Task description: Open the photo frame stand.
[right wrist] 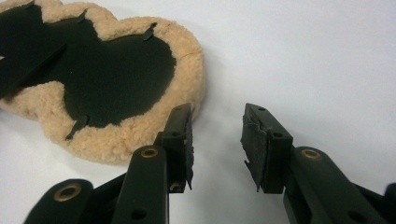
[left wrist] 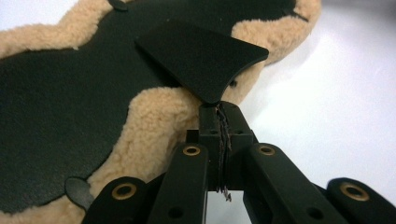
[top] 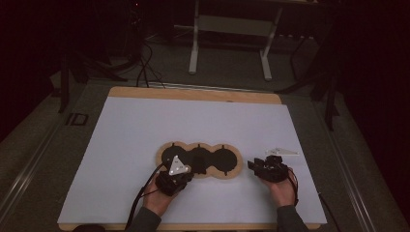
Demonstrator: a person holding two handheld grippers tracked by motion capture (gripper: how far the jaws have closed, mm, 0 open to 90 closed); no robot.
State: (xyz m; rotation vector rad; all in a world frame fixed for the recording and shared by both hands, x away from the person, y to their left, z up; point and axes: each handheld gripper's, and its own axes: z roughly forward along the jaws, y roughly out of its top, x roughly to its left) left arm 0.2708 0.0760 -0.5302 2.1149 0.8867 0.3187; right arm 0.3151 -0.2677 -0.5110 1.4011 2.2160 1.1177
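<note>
Your left gripper [left wrist: 219,109] has its jaws pressed together on a corner of a thin black flap [left wrist: 201,56], lifting it off the fleece-edged black pad [left wrist: 154,112]; that pad sits mid-table on the white sheet [top: 125,130], its three round lobes in a row, just ahead of your hands; your right gripper [right wrist: 215,140] is spread wide, nothing between the jaws, hovering just beside the pad's right end [right wrist: 140,126] over bare white surface; a small white piece [top: 283,152] lies near it.

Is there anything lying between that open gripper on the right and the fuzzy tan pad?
No. In the right gripper view, only bare white sheet separates the right gripper from the pad.
</note>
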